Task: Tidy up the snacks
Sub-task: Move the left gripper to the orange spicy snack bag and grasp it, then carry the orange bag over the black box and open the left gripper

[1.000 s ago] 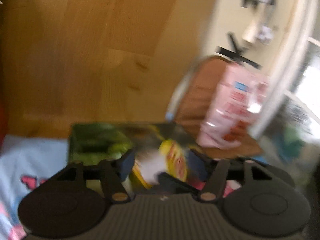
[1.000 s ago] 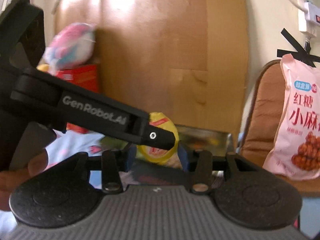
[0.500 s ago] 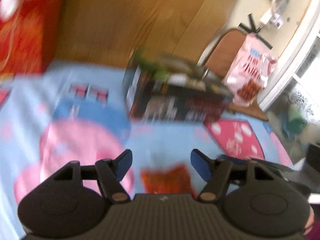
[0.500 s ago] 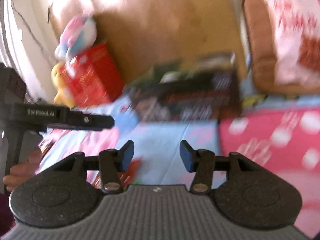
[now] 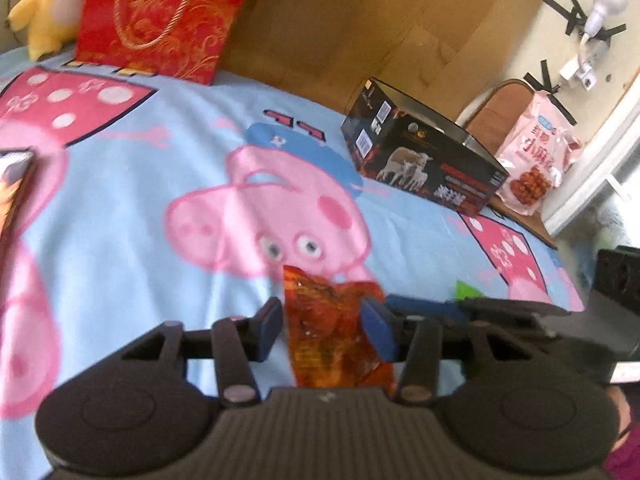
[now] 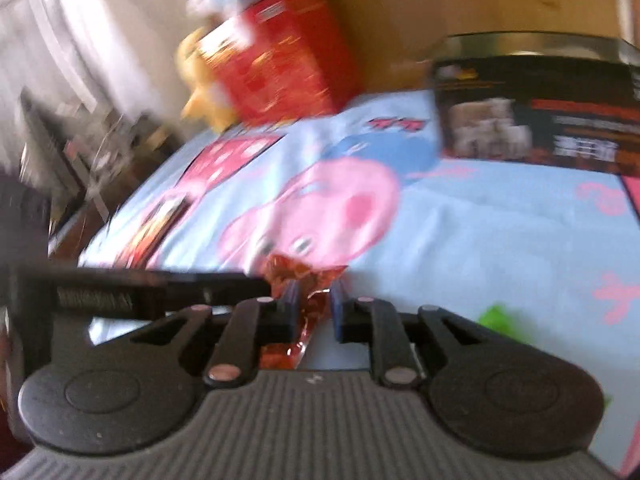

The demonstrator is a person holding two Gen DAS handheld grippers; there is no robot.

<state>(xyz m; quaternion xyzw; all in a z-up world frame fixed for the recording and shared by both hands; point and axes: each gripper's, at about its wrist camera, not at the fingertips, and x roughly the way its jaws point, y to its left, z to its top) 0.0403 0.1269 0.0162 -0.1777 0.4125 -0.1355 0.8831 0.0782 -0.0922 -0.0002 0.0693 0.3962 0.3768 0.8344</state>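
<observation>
Both tongs are going for the same prize! Left tongs [image 5: 326, 330], low centre of the left wrist view, have their jaws closing around an orange-red snack packet [image 5: 330, 336] that lies flat on the cartoon-pig bedsheet [image 5: 132, 208]; the blue pads sit right at the packet's two long edges, and whether they press yet is hard to say. Right tongs [image 6: 316, 306], low centre of the right wrist view, are closing too, much narrower, with a crinkled corner of that packet [image 6: 308, 280] between the pads, apparently pinched. That looks deliberate: one pair steadies the flimsy foil while the other bites, since a thin sachet on soft bedding would otherwise slide away.

Further out, the black snack box [image 5: 420, 164] sits open-topped at the upper right of the left view, well apart from the packet, probably the collecting bin. Beyond it a pink snack bag [image 5: 532, 160] leans on a brown chair at the right edge. A red gift bag [image 5: 160, 16] stands upper left against the wooden headboard, a yellow plush toy [image 5: 44, 12] beside it.
</observation>
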